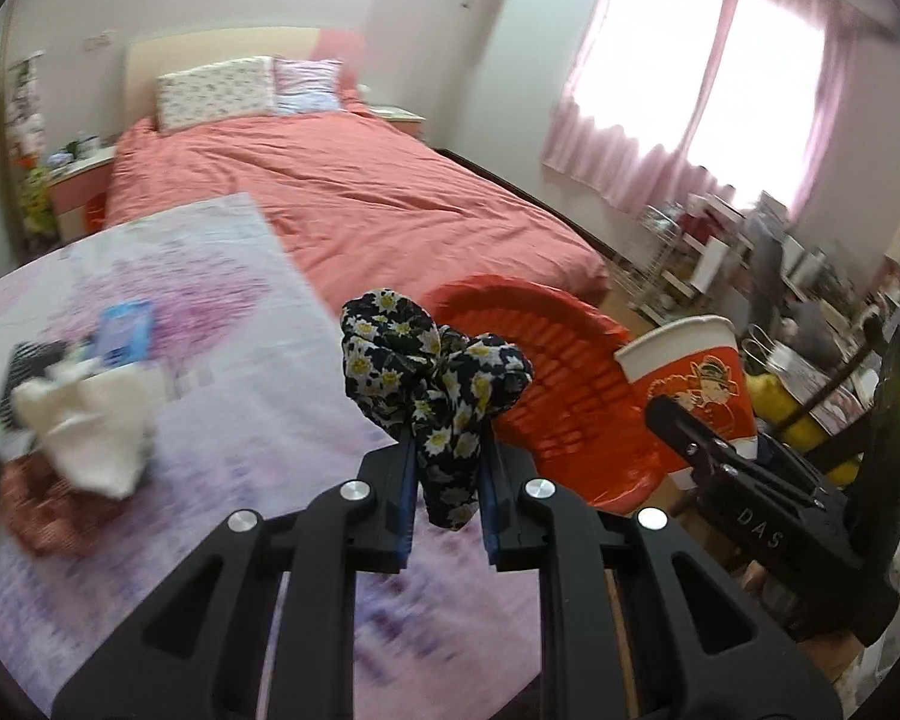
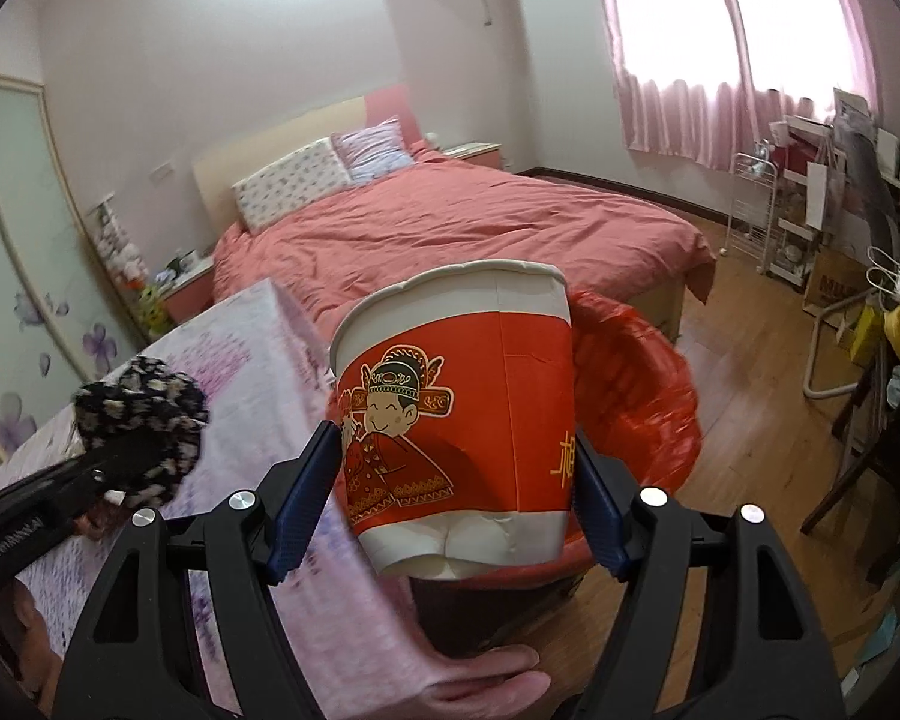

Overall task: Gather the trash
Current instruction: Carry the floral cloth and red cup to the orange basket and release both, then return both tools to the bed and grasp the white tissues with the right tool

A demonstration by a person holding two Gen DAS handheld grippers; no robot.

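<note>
A floral cloth (image 1: 435,384) is pinched in the left tool (image 1: 447,480); a cup (image 2: 456,414) is clamped in the right tool (image 2: 456,504). The bin (image 2: 636,396) (red-lined) sits just beyond both, so each should be carried over its rim before being released.

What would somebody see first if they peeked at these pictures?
First, the big red-and-white paper cup with a smiling cartoon man, squeezed in the right claw just in front of the red-lined trash basket. Next, the black flowery cloth bunched in the left claw, over the purple flowered tablecloth. Behind both lies the pink bed.
</note>
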